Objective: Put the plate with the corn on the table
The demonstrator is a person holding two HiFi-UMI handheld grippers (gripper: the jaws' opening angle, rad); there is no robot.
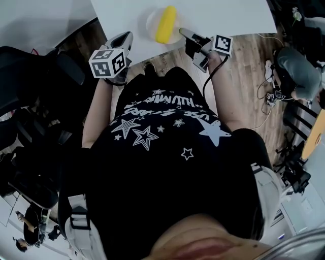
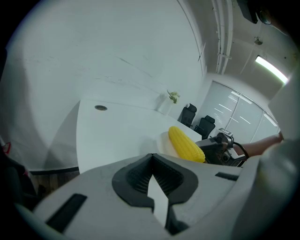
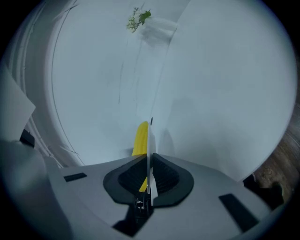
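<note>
A yellow corn cob [image 1: 166,24] lies on a pale round plate [image 1: 150,23] over the near edge of the white table [image 1: 228,15]. My right gripper [image 1: 182,31] is shut on the plate's right rim. In the right gripper view the plate [image 3: 150,140] runs edge-on between the pads of that gripper [image 3: 149,157], with the corn [image 3: 141,138] behind it. My left gripper [image 1: 127,36] hovers at the table's edge left of the plate, jaws together and holding nothing. The left gripper view shows its closed tips [image 2: 151,157], the corn [image 2: 186,144], the plate [image 2: 164,143] and the right gripper [image 2: 220,145].
Black office chairs [image 1: 30,76] stand at the left on the wooden floor, and cables [image 1: 269,91] trail at the right. A small plant [image 3: 140,18] stands at the table's far end. A round cable hole [image 2: 100,108] sits in the tabletop.
</note>
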